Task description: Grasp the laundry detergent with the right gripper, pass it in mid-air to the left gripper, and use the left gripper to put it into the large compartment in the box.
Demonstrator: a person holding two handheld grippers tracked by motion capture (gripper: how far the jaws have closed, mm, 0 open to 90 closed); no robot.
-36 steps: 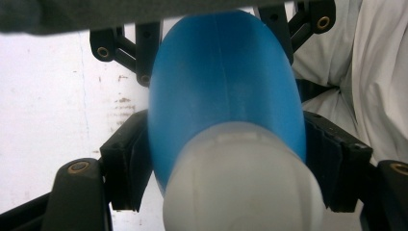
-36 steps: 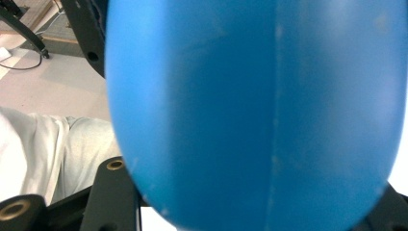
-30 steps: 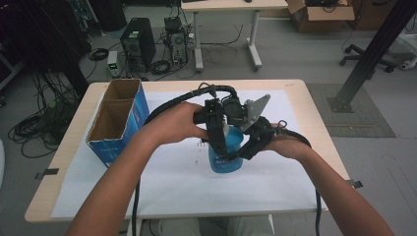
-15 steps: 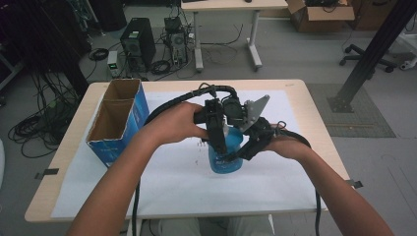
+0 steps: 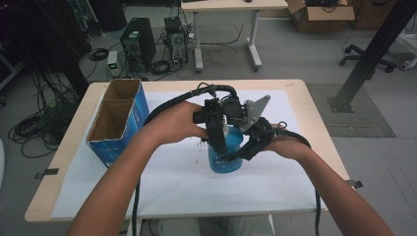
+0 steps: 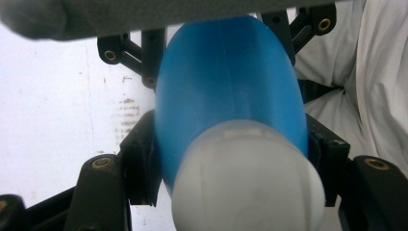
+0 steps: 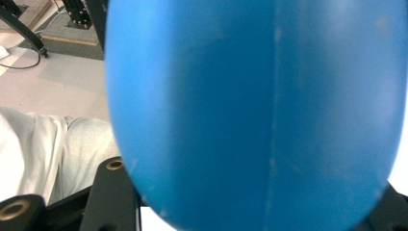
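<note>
A blue bottle (image 5: 224, 161) with a white cap stands upright in the middle of the white-covered table (image 5: 314, 123). My left gripper (image 5: 219, 145) comes down on it from above, jaws closed on the upper part just below the cap. In the left gripper view the white cap (image 6: 245, 180) sits nearest the camera, with the blue body (image 6: 231, 82) running away between the jaws. My right gripper (image 5: 241, 150) holds the bottle's body from the right side. Between that gripper's jaws, the right gripper view has the blue bottle (image 7: 255, 106) pressed close.
An open blue cardboard box (image 5: 118, 123) with two compartments stands at the table's left side. A white sheet (image 5: 172, 184) covers most of the tabletop. Beyond the far edge, a computer tower (image 5: 138, 44), cables and another desk (image 5: 226, 6) stand on the floor.
</note>
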